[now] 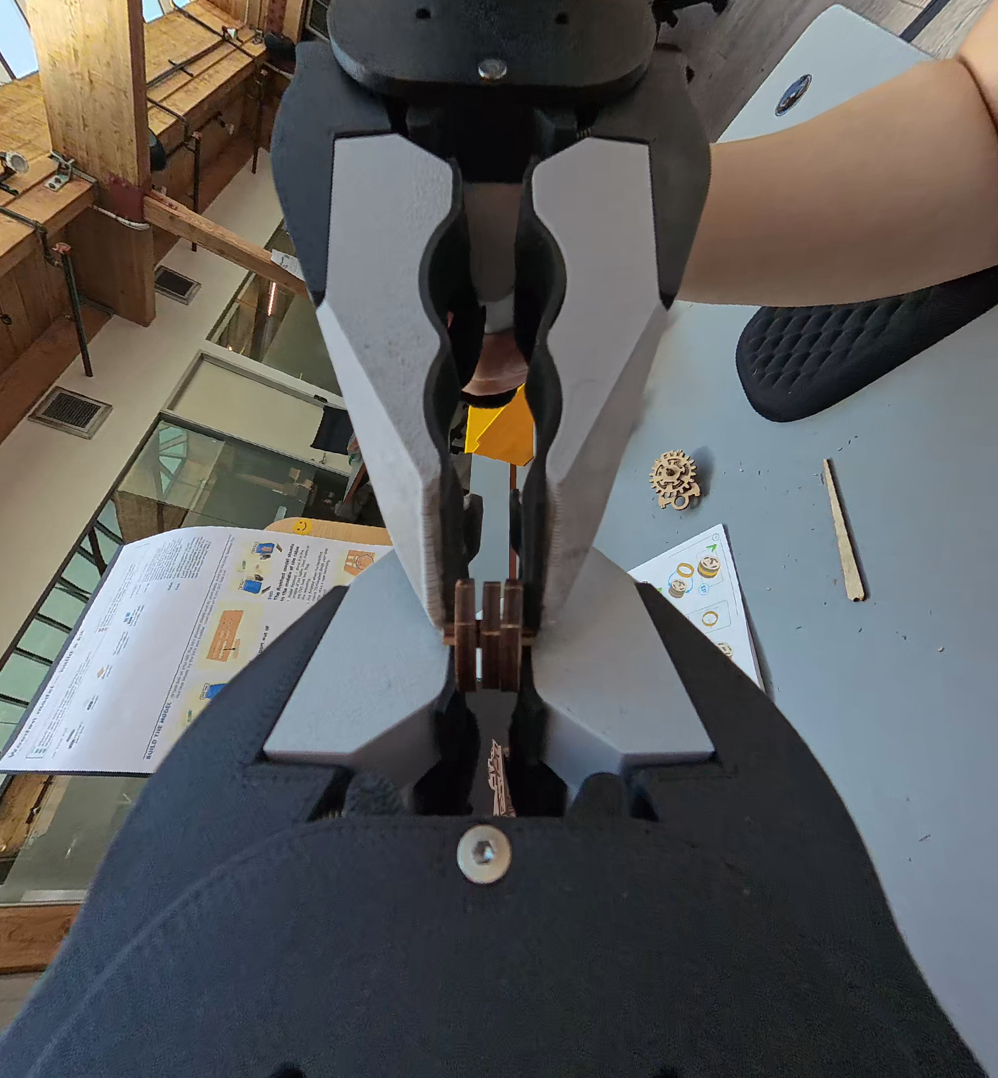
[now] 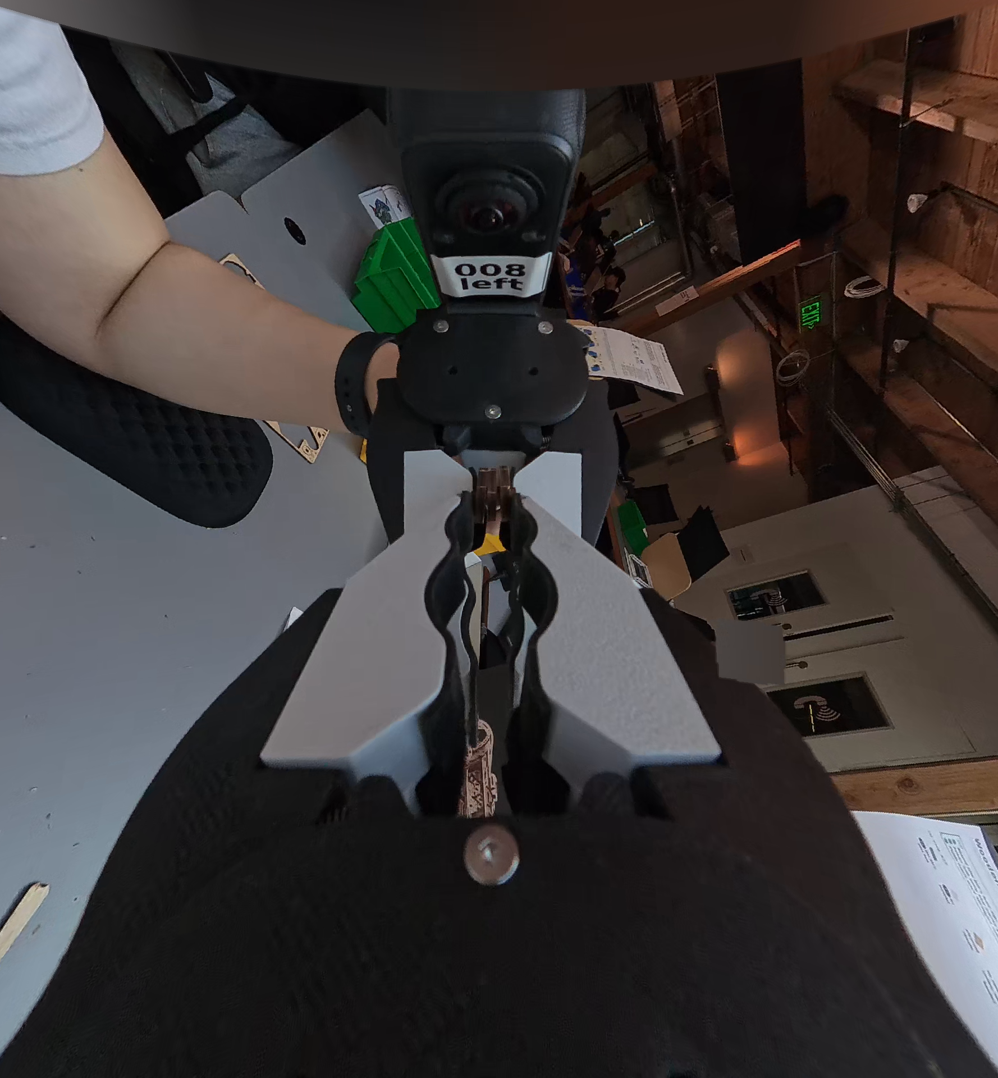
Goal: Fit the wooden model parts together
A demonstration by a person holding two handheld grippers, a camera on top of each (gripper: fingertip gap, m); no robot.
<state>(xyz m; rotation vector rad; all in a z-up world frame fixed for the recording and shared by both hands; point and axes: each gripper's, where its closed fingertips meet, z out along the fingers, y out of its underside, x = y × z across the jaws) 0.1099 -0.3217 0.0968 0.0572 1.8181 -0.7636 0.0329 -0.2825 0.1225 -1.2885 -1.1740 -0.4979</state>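
Note:
A small dark wooden part [image 1: 488,636], a stack of discs on a short axle, is held in the air between my two grippers, which face each other tip to tip. My left gripper [image 1: 488,662] reaches up from below in the left wrist view and is closed on the part's sides. My right gripper [image 1: 488,604] comes down from above and pinches the same part. In the right wrist view, the part [image 2: 494,487] sits at my right gripper's [image 2: 494,506] tips, with the left gripper [image 2: 494,469] just beyond. A person's forearm holds each gripper.
On the grey table [image 1: 893,700] lie an assembled wooden gear piece [image 1: 674,478], a wooden stick [image 1: 843,531], an instruction booklet [image 1: 701,589], a printed sheet [image 1: 164,641] and a black padded rest [image 1: 870,356]. Green bins [image 2: 394,280] and a cut-out wooden sheet [image 2: 304,440] lie behind the arm. The tips of one gripper are about 8 cm away from the tips of the other.

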